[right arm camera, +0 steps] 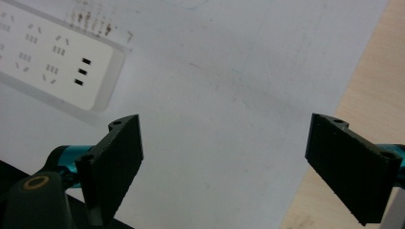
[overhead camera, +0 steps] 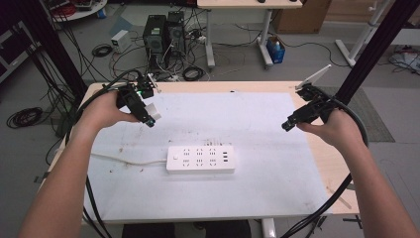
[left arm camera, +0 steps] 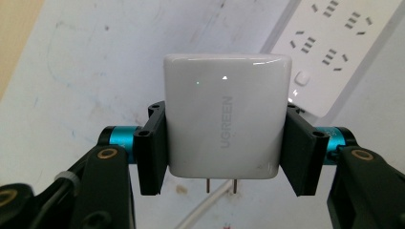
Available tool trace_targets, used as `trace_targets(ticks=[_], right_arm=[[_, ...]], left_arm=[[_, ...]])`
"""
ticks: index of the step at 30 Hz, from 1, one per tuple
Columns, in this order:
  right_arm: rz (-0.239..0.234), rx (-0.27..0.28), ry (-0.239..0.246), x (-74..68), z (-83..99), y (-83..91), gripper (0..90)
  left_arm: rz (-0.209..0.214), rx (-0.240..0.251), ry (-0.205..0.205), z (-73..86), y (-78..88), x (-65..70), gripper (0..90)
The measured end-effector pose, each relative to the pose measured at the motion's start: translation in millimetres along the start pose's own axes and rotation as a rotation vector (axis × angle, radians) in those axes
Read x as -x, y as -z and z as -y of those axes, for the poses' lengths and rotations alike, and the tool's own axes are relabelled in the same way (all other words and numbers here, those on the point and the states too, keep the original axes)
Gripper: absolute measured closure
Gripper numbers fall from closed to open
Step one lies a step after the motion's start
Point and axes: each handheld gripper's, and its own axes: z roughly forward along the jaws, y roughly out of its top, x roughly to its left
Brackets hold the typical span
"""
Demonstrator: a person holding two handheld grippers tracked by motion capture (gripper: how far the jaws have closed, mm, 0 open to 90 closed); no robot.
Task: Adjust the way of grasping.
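The left gripper (left arm camera: 224,143) pinches the white charger (left arm camera: 225,117) above the power strip (overhead camera: 200,159), the right gripper (right arm camera: 224,162) spread empty; tilted prongs could miss the sockets.

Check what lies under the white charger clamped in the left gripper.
Under the white charger: the white mat, part of the power strip and a white cord. The mat directly behind its body is covered.

place: lab — evidence: computer towers (overhead camera: 165,33) | floor cables (overhead camera: 25,117) | black rig frame (overhead camera: 54,49)
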Motion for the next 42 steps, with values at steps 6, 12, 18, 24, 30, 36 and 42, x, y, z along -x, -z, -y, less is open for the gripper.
trace_targets(ticks=[6, 12, 18, 24, 30, 36, 42], right_arm=[[-0.185, 0.057, -0.088, -4.6, 1.6, 6.3, 17.6], [-0.31, 0.102, -0.127, -20.9, -1.2, 8.8, 22.0], [-0.466, 0.12, -0.172, -43.3, -8.3, 3.8, 27.5], [-0.587, 0.111, -0.207, -70.3, -18.5, -8.3, 33.7], [-0.629, 0.066, -0.211, -94.2, -28.2, -20.1, 34.3], [-0.631, 0.026, -0.226, -105.5, -33.8, -33.7, 38.6], [-0.632, 0.011, -0.219, -108.3, -37.3, -44.7, 58.9]], left_arm=[[0.105, 0.233, -0.096, -12.5, -9.5, 26.1, 42.5], [0.172, 0.388, -0.207, -32.6, -19.5, 54.5, 42.5], [0.229, 0.473, -0.265, -52.5, -28.5, 76.1, 42.6], [0.253, 0.524, -0.294, -71.3, -37.9, 92.2, 42.5], [0.25, 0.554, -0.314, -86.2, -43.9, 104.6, 42.5], [0.222, 0.566, -0.34, -92.7, -46.5, 111.2, 42.5], [0.159, 0.562, -0.376, -93.5, -46.7, 117.3, 42.5]])
